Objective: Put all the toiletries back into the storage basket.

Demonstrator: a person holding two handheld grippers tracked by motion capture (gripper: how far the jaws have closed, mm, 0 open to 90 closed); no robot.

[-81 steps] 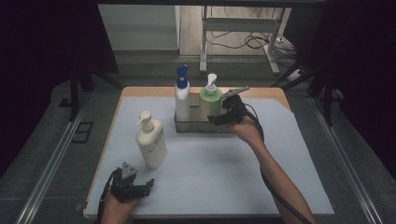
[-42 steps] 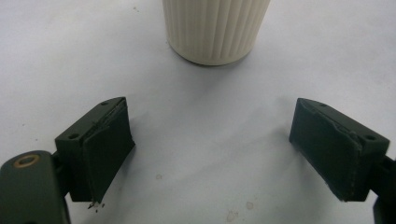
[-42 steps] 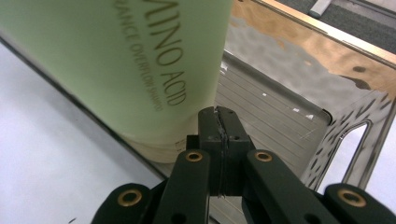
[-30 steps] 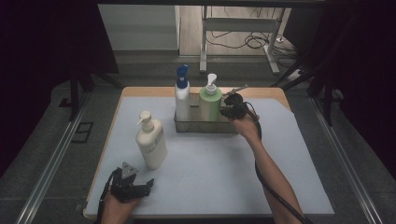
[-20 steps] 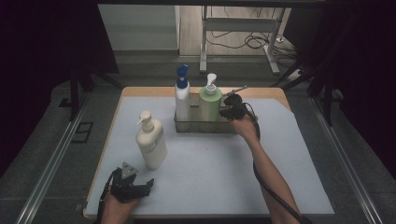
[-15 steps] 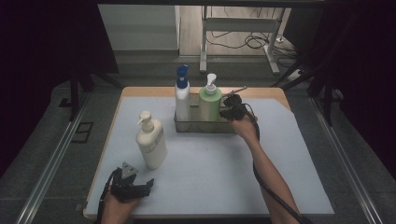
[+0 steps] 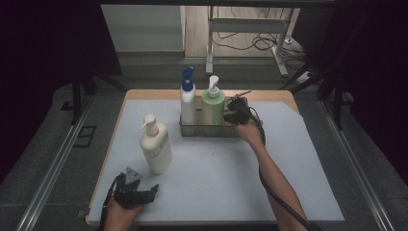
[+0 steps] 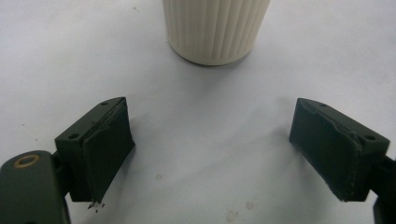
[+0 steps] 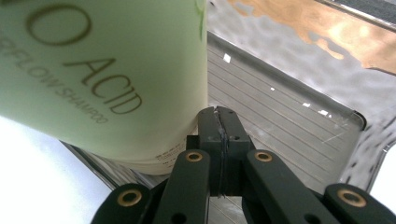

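Note:
A metal tray (image 7: pixel 192 129) at the back of the mat holds a white bottle with a blue cap (image 7: pixel 187 98) and a green shampoo bottle (image 7: pixel 213 107). My right gripper (image 7: pixel 232 115) is at the tray's right end, close beside the green bottle. In the right gripper view its jaws are pressed together with nothing between them, tips (image 9: pixel 218 119) over the ribbed tray floor (image 9: pixel 289 116), next to the green bottle (image 9: pixel 93 70). A cream pump bottle (image 7: pixel 155 144) stands front left. My left gripper (image 7: pixel 137 192) rests open on the mat just before it; the bottle's base (image 8: pixel 217 28) lies beyond the open jaws.
The white mat (image 7: pixel 298 159) covers a wooden table (image 7: pixel 269 95) with dark floor and metal rails around it. The tray's right half (image 9: pixel 327 126) holds nothing. A cable (image 7: pixel 281 202) trails along the right forearm.
The right gripper has shifted slightly at the tray's right end beside the green bottle. The left gripper and the bottles have kept still.

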